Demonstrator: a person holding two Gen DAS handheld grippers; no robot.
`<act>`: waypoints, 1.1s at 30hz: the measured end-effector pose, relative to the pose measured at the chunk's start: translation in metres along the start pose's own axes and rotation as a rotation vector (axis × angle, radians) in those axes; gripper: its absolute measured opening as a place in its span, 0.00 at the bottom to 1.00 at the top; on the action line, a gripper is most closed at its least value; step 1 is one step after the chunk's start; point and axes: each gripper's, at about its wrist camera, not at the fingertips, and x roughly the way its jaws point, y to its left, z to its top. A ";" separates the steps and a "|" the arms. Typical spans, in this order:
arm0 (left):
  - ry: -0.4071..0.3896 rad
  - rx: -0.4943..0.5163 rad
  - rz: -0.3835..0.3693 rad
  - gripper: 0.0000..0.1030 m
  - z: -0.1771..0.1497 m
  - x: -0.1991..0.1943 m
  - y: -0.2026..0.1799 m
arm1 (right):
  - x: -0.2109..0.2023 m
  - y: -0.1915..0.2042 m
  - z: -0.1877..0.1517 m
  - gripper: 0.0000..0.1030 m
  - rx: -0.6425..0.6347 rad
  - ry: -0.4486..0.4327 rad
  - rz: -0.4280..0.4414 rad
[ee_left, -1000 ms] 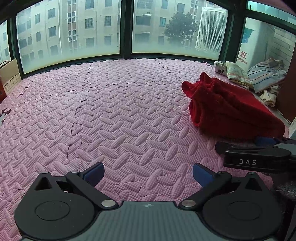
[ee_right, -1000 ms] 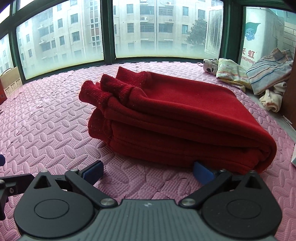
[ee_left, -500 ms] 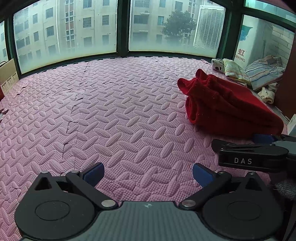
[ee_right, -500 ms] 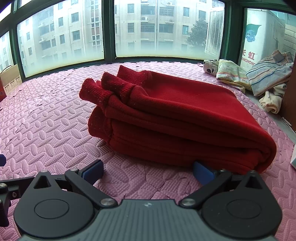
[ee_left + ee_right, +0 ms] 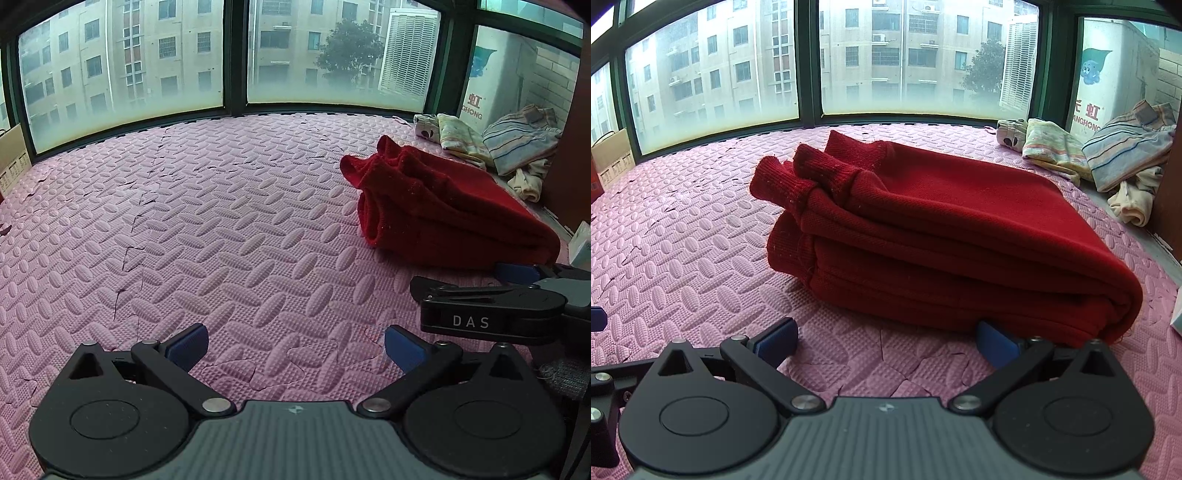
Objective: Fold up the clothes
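Right in front of the right gripper (image 5: 886, 341) lies the red sweater (image 5: 945, 236), folded into a thick, neat stack on the pink foam mat (image 5: 683, 251). The two sleeve cuffs stick out at the far left end of the stack.

What could go wrong? The stack is soft and has many layers. If a finger bumps the near edge or catches only the top layer, the fold could slide open and the work would need doing again. The right blue pad (image 5: 995, 341) is very close to the bottom edge of the sweater, maybe touching it; I cannot tell for sure. A small push from there could lift or shove the lowest layer. The cuffs also look loose, so they could flop out if the stack is dragged.

The right gripper is spread wide and holds nothing.

The left gripper (image 5: 295, 349) is spread wide too and holds nothing. Only bare mat lies between its blue pads. The sweater is ahead of it and off to its right, well apart. More clothes (image 5: 1108, 155) lie in a pile beyond the sweater, far to the right, and look not yet folded.
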 end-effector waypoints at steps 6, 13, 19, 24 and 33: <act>-0.005 0.016 -0.003 1.00 0.003 0.000 -0.004 | -0.005 -0.004 -0.001 1.00 0.021 -0.009 -0.016; -0.004 0.033 -0.009 1.00 0.006 0.002 -0.011 | -0.014 -0.011 -0.002 1.00 0.035 -0.018 -0.040; -0.005 0.050 -0.020 1.00 0.009 0.005 -0.018 | -0.020 -0.019 -0.001 1.00 0.057 -0.021 -0.060; -0.005 0.059 -0.032 1.00 0.011 0.007 -0.023 | -0.025 -0.023 -0.002 1.00 0.069 -0.025 -0.076; -0.015 0.075 -0.057 1.00 0.014 0.005 -0.033 | -0.033 -0.031 -0.001 1.00 0.088 -0.038 -0.102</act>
